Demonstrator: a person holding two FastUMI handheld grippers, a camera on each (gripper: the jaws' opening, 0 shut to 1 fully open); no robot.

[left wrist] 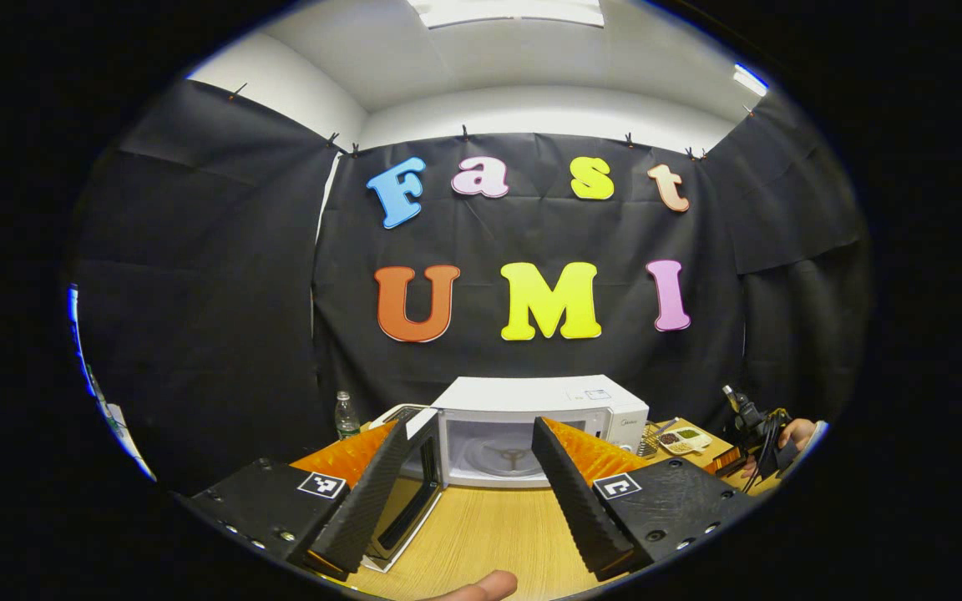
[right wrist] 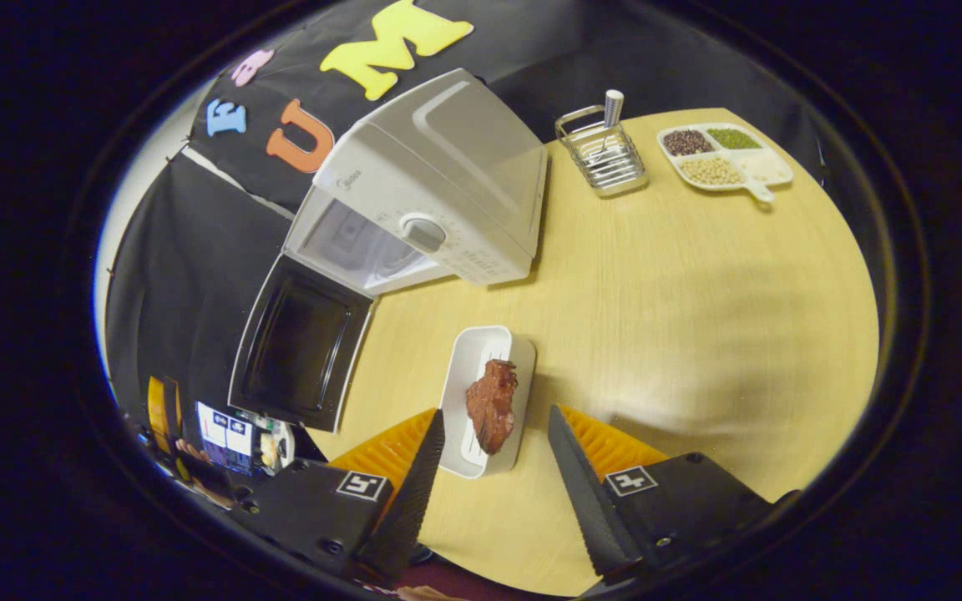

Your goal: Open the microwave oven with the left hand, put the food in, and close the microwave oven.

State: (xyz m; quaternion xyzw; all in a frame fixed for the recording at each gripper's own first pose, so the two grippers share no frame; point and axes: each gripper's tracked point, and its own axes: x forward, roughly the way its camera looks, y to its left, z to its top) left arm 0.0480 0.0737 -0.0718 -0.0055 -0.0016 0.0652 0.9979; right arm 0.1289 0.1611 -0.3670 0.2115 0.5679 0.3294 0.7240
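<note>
Microwave oven [left wrist: 544,417]: white, standing toward the back of the wooden table [left wrist: 489,534], in front of the black cloth wall. Its door [left wrist: 410,492] is swung fully open to the side, exposing the cavity and the glass turntable [left wrist: 508,457] inside. The cavity holds no dish. In the right gripper view the same oven [right wrist: 439,192] appears tilted, door [right wrist: 297,346] open, with a round dial [right wrist: 422,234] on its control panel.

Food: a reddish-brown piece of meat [right wrist: 491,402] lies in a white rectangular tray [right wrist: 473,359] on the table, in front of the oven and well apart from its opening.

Left gripper [left wrist: 466,434]: fingers spread wide, nothing between them, held level above the table and facing the open oven. A fingertip [left wrist: 485,587] of the holding hand shows at the bottom edge.

Right gripper [right wrist: 493,421]: fingers spread wide, one on either side of the near end of the tray. Neither finger appears to press on the tray or the meat; contact cannot be confirmed.

Other items: a wire basket [right wrist: 602,154] holding a utensil and a divided plate of beans and grains [right wrist: 723,159] sit beyond the oven on the far part of the table. A water bottle [left wrist: 346,415] stands beside the oven near the wall.
</note>
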